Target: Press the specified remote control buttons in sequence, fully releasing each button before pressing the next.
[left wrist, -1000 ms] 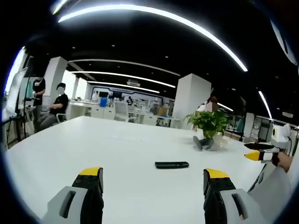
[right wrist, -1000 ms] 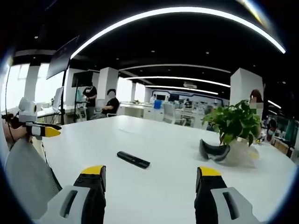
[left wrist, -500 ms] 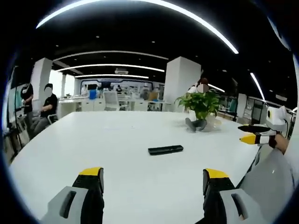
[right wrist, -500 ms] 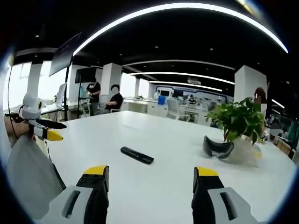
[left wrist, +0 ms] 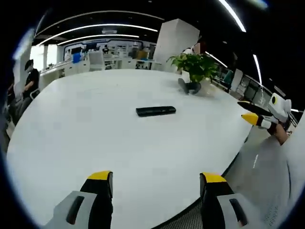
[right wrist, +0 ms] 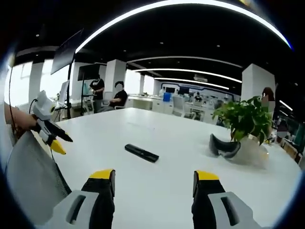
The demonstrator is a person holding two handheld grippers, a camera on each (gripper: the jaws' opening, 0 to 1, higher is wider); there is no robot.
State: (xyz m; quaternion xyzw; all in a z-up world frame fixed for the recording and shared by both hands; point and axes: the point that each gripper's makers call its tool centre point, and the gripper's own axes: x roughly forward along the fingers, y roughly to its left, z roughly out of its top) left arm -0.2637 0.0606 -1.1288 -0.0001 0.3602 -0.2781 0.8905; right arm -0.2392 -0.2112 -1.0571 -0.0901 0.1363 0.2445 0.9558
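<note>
A black remote control [left wrist: 156, 111] lies flat in the middle of the white table [left wrist: 95, 124], well ahead of my left gripper [left wrist: 155, 180], whose yellow-tipped jaws stand wide apart with nothing between them. In the right gripper view the same remote [right wrist: 141, 153] lies ahead and left of centre, beyond my right gripper [right wrist: 155, 176], also open and empty. The right gripper [left wrist: 259, 116] comes into the left gripper view at the right edge, held by a hand. At the left of the right gripper view the left gripper [right wrist: 51, 137] hangs tilted downward.
A potted green plant [right wrist: 245, 125] stands at the table's far side with a dark curved object [right wrist: 224, 148] beside it. A grey sleeve [left wrist: 267, 176] lies near the table's rounded edge. People sit and stand by desks [right wrist: 112, 99] in the background.
The left gripper's camera has tilted downward, so the table now takes up more of its view. In the right gripper view the left gripper has dipped lower. The remote has not moved.
</note>
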